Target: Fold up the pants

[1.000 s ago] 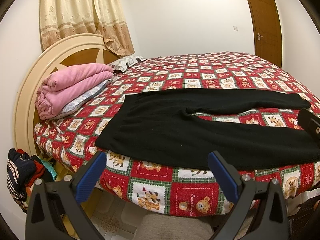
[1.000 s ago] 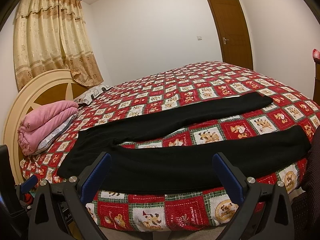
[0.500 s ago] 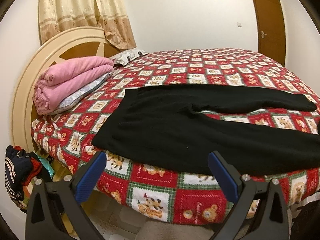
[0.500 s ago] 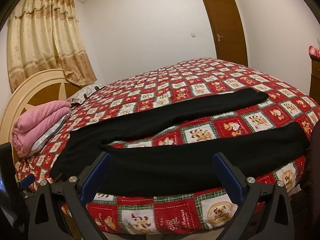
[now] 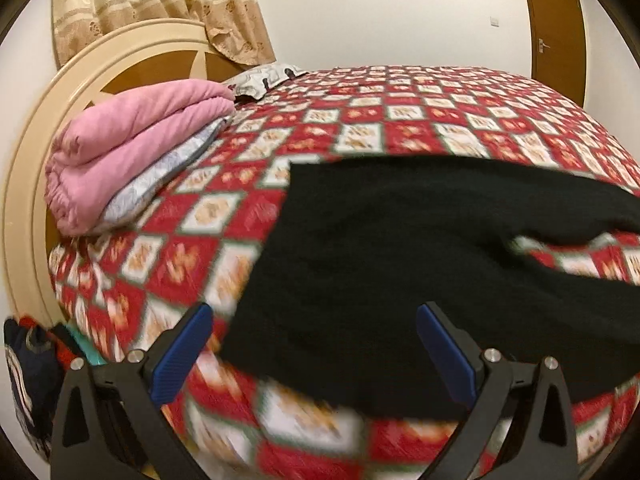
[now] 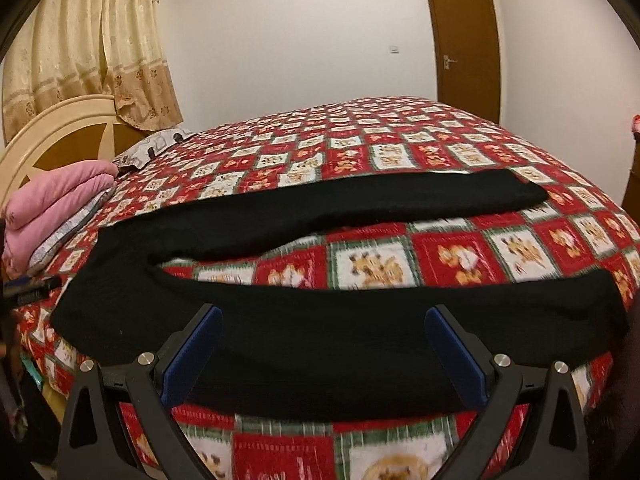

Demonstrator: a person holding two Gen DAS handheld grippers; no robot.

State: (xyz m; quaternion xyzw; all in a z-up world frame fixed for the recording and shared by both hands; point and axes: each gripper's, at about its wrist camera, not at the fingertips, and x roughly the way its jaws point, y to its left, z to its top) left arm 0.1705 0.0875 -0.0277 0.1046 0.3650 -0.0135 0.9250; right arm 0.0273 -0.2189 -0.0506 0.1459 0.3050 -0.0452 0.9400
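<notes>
Pants (image 6: pixel 304 344) of a soft, matte black knit lie spread flat on the bed (image 6: pixel 448 256), along the near edge, waist toward the headboard (image 5: pixel 36 144) and both legs running out to the right. The legs part in a narrow V, the far one (image 6: pixel 400 200) slimmer and ending in a blunt cuff, the near one (image 6: pixel 560 300) broader and following the mattress edge, where its lower hem hangs slightly over the side. Under them the cover is a nubby quilt of red and white squares with bear prints and green borders, rounded at the corners. A rolled pink blanket (image 5: pixel 132 140) on a pale patterned pillow sits near the curved cream-and-wood headboard, well apart from the waistband (image 5: pixel 276 248). Beyond the pants most of the quilt lies open up to the far wall and the brown door (image 6: pixel 464 40). The left gripper (image 5: pixel 312 348) is released, its blue-padded fingers (image 5: pixel 182 352) wide apart and framing the waist corner without touching it. The right gripper (image 6: pixel 324 348) is likewise spread, fingers (image 6: pixel 456 356) straddling the near leg's edge, holding nothing.
</notes>
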